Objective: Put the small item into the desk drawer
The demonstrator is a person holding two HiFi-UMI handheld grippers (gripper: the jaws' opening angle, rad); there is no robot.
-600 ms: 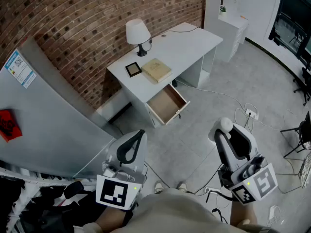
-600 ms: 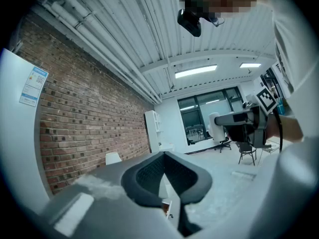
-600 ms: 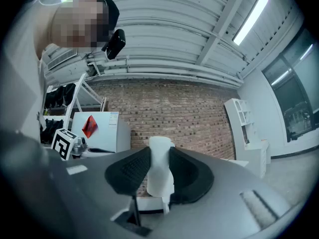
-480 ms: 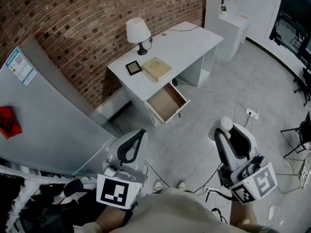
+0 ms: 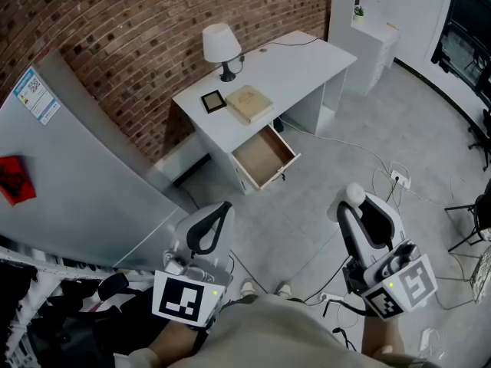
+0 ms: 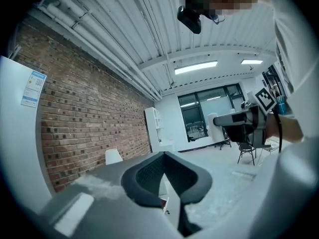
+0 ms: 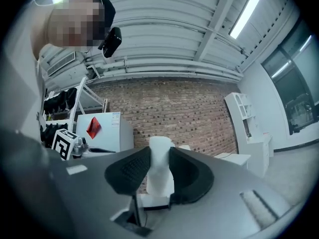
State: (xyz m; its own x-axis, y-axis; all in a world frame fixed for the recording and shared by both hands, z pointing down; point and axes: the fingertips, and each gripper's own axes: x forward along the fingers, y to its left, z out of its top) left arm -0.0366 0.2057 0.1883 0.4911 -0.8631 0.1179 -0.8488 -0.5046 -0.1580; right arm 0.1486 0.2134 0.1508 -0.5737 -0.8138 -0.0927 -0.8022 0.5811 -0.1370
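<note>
A white desk [image 5: 291, 64] stands against the brick wall, far ahead of me in the head view. Its drawer [image 5: 263, 156] is pulled open and looks empty. My right gripper [image 5: 354, 199] is held over the floor at lower right, shut on a small white item [image 5: 353, 195]. The right gripper view shows that item [image 7: 160, 176] standing between the dark pads of the right gripper [image 7: 159, 151]. My left gripper [image 5: 218, 210] hovers at lower left, well short of the desk. In its own view the left gripper [image 6: 163, 156] has its jaws together, with nothing held.
On the desk are a white lamp [image 5: 221, 46], a tan book [image 5: 249, 103] and a small dark frame [image 5: 212, 101]. A grey cabinet [image 5: 69, 182] stands at left. Cables and a power strip [image 5: 399, 179] lie on the floor at right, near a white shelf unit [image 5: 376, 41].
The head view has shifted slightly, so the desk and drawer sit a little higher and further right. Both grippers keep the same pose and grip.
</note>
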